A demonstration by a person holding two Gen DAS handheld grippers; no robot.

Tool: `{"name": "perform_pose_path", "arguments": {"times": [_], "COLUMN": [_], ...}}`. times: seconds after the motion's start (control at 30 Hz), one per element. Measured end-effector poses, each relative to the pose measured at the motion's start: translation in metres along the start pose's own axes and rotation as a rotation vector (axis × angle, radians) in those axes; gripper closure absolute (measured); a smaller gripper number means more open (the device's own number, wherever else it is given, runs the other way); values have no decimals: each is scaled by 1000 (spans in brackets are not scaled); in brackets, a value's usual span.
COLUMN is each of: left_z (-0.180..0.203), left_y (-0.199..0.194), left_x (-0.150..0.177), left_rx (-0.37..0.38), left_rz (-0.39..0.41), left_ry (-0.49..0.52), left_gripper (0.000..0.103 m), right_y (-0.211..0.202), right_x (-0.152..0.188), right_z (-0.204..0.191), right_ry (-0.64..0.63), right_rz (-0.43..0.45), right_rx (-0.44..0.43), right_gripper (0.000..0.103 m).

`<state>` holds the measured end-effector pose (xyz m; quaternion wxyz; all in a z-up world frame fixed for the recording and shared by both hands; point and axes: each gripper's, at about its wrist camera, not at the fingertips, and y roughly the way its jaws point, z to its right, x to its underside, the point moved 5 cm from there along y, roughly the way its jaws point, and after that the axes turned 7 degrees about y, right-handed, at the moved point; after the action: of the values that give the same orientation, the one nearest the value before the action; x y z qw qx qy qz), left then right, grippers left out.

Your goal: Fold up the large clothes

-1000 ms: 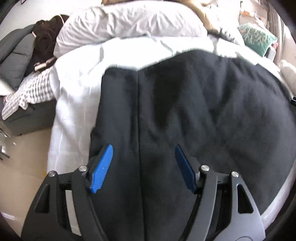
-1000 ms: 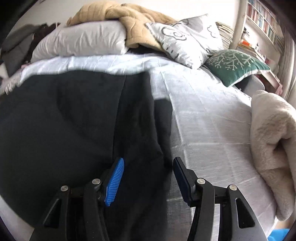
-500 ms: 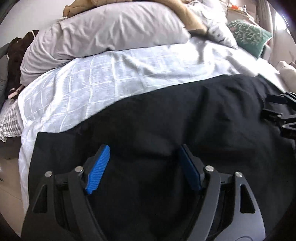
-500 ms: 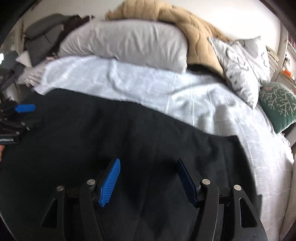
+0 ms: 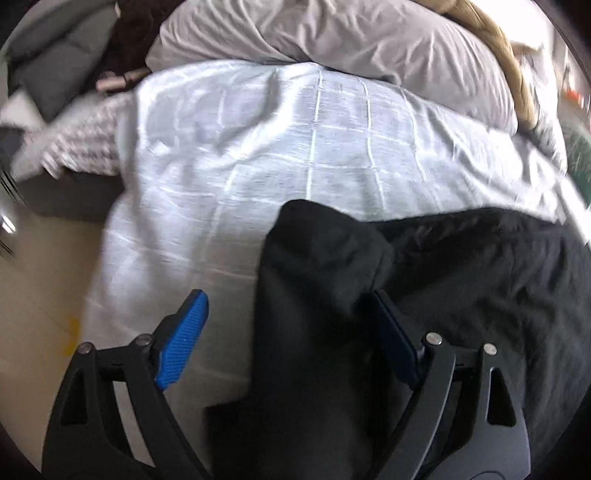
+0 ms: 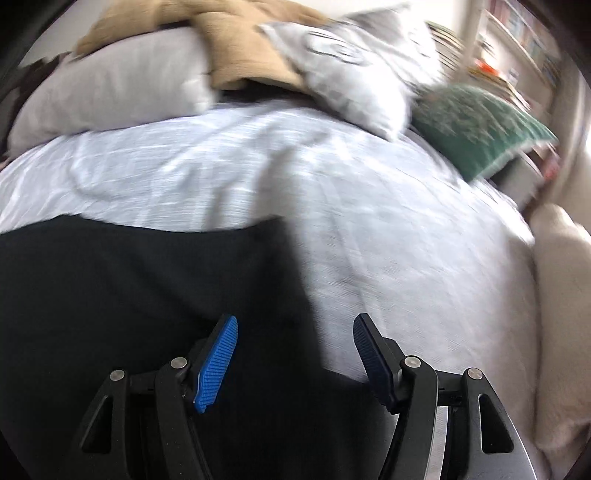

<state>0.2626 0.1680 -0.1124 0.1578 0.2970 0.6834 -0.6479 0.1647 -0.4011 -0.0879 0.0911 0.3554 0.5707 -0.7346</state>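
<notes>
A large black garment [image 5: 461, 280] lies on the white bed sheet [image 5: 295, 155]. In the left wrist view its left corner [image 5: 317, 258] is bunched up and raised between the open blue pads of my left gripper [image 5: 291, 332]. In the right wrist view the garment [image 6: 129, 302] covers the lower left, with its right edge running down between the open blue pads of my right gripper [image 6: 295, 350], which hovers just above it. Neither gripper holds cloth.
A grey pillow [image 5: 332, 33] and a tan blanket [image 6: 236, 48] lie at the head of the bed. A patterned white pillow [image 6: 362, 62] and a green cushion [image 6: 480, 125] sit at right. A cream fleece roll [image 6: 561, 314] lies at the right edge. Floor and a chair with clothes [image 5: 55, 74] are at left.
Both grippers have swung toward the garment's outer edges. The left corner of the garment is now bunched up between the left pads. Both views are blurred from motion.
</notes>
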Motion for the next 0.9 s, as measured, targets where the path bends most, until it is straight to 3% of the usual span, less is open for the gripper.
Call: {"name": "perform_pose_path", "arguments": {"times": [0.07,0.13,0.27,0.37,0.57,0.77,0.9], "left_z": [2,5,27,43,64,64,64], "left_y": [-13,-27,-65,-102,-156,-173,-165], "left_x": [4,7,20,34,80,125,150], "left_rx": [-51,-31,68,116,217,221,178], "left_rz": [-18,-35,-103,-91,-105,-86,-126], "left_ry": [33,43,47,31,-52,-116,-101], "left_gripper": [15,15,15,15,15,14,14], "right_y": [-13,-29,-65,-91,-140,-153,-155], "right_x": [3,6,17,30,69,109,127], "right_z": [15,20,7,-11,-37,-51,-62], "right_ry": [31,35,-24,-64,-38,-72,-85], "right_rz": [2,7,-12,-57,-65,-85,-116], "right_rx": [23,21,-2,-35,-143,-150,-169], "right_gripper": [37,37,32,29,20,19,19]}}
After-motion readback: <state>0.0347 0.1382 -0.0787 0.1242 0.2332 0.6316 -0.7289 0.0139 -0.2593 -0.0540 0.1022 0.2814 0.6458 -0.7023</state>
